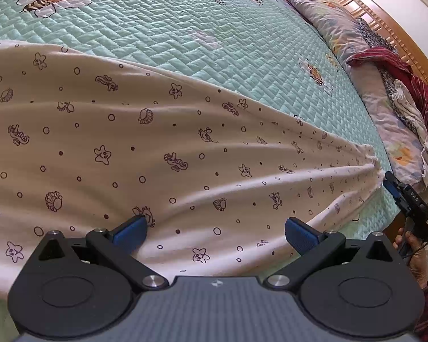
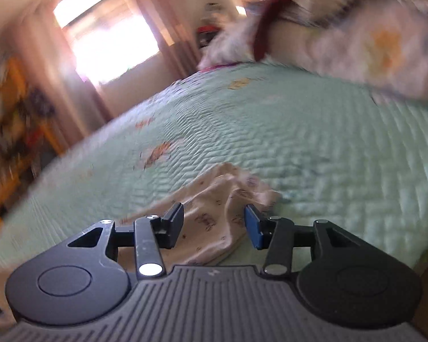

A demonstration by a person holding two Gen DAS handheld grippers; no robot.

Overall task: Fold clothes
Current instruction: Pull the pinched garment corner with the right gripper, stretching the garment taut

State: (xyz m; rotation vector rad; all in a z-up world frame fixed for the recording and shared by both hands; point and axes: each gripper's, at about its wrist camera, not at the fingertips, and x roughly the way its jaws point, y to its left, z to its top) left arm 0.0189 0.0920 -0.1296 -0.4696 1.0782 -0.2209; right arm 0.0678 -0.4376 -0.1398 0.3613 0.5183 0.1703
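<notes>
**Garment stretched out, neither gripper holding it**

I am looking down the left wrist view at the printed garment (image 1: 157,148), which is lying across the green quilt (image 1: 162,37) from the left edge of the frame to a bunched tip at the right, just beside the right gripper (image 1: 403,196). My left gripper (image 1: 215,232) is hovering at the bottom centre with its jaws standing wide and nothing between the pads; the cloth is lying under them, not pinched.

In the right wrist view, the right gripper (image 2: 214,225) is standing about half open at lower centre, and the garment's end (image 2: 228,199) is lying crumpled between and beyond the fingers. I am reading the pads as clear of the fabric, so nothing is gripped there either. The frame is smeared, so the hand is probably moving.

Risks I am watching:
- The bunched tip is sitting near the bed's edge at the lower right; a careless sweep could be dragging it off the quilt.
- Closing on that crumple may be catching several layers, giving a crooked fold.
- The long ridges running toward the tip could be getting pressed in if I fold without smoothing.
- The pile of other laundry (image 1: 399,97) along the right side is lying well apart, yet a wide swing could be snagging it.
</notes>
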